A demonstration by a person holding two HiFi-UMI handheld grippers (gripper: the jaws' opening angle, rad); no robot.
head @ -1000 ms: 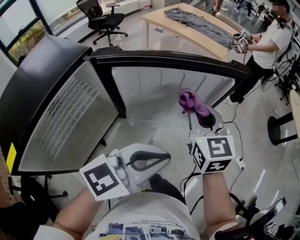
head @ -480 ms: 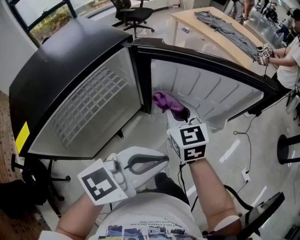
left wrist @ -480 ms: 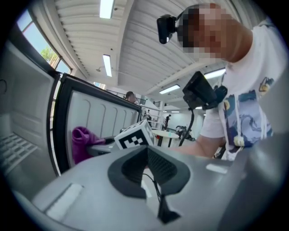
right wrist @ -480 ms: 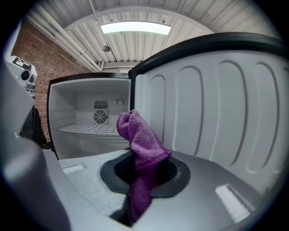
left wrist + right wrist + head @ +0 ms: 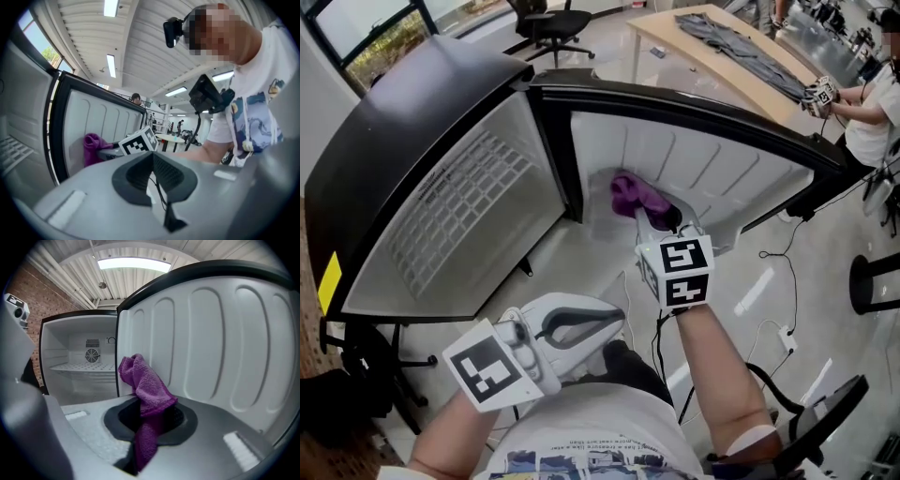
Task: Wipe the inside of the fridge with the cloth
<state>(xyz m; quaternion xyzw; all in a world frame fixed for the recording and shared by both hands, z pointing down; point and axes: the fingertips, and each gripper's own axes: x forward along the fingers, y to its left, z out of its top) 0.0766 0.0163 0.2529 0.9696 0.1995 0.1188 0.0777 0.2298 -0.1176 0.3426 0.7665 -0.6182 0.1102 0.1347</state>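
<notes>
Right tongs nudged forward, clamped on cloth; fridge cavity lies left of it. Left tongs closed, empty, farther back.

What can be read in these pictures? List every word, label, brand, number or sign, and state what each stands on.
No readable text anywhere.
Yellow sticker on the fridge side: print, if any, too small to read.
Left marker cube and right marker cube: black-and-white square patterns, no letters or digits.
Shirt print: a graphic, cut off; no words made out.
Purple cloth: no tag visible.
</notes>
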